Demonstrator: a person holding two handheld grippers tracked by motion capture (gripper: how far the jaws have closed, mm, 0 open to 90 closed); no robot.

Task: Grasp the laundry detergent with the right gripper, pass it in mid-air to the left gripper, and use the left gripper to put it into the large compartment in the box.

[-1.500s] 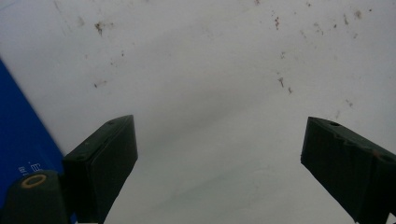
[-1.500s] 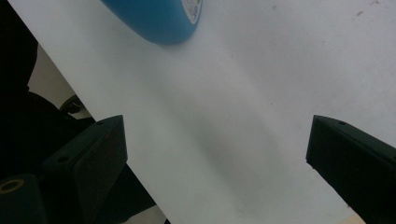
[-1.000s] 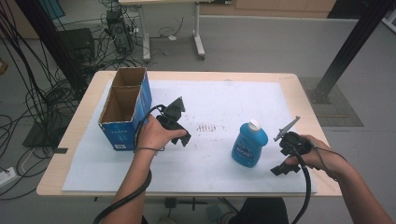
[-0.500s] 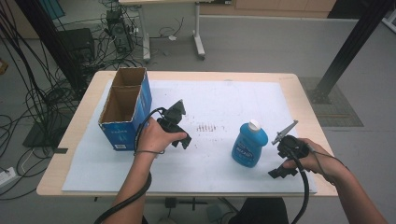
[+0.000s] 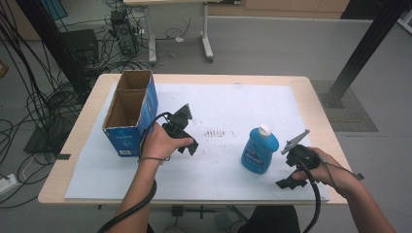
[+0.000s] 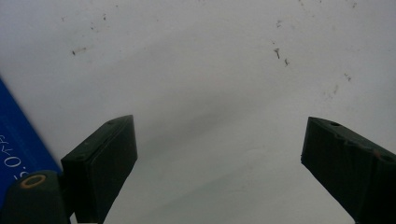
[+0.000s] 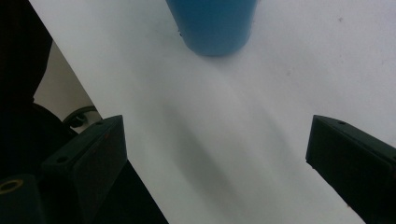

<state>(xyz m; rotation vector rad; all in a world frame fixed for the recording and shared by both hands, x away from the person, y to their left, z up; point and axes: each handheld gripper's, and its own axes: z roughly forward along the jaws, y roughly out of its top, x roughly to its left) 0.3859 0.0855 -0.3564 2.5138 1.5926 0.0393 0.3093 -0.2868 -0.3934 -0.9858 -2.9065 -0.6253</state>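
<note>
A blue bottle (image 5: 260,150) with a white cap stands upright on the white sheet (image 5: 228,107), right of the middle. My right gripper (image 5: 291,165) is just to its right near the table's front edge, apart from it. In the right gripper view the jaws (image 7: 217,123) stand wide open over the sheet, with the blue bottle's base (image 7: 212,23) ahead of them. My left gripper (image 5: 187,133) hovers beside an open blue cardboard box (image 5: 130,111). Its jaws (image 6: 219,128) are wide open over bare sheet, and the box's blue wall (image 6: 18,140) sits at the left edge.
The box has two empty compartments and stands at the sheet's left side. Small dark specks (image 5: 214,132) mark the sheet's middle. The table's front edge (image 5: 194,201) is close to my right gripper. Cables and a desk leg (image 5: 206,43) lie on the floor beyond.
My right gripper has drifted toward the front edge and slightly left, closer to the bottle. The left gripper, the bottle and the box have stayed put.
</note>
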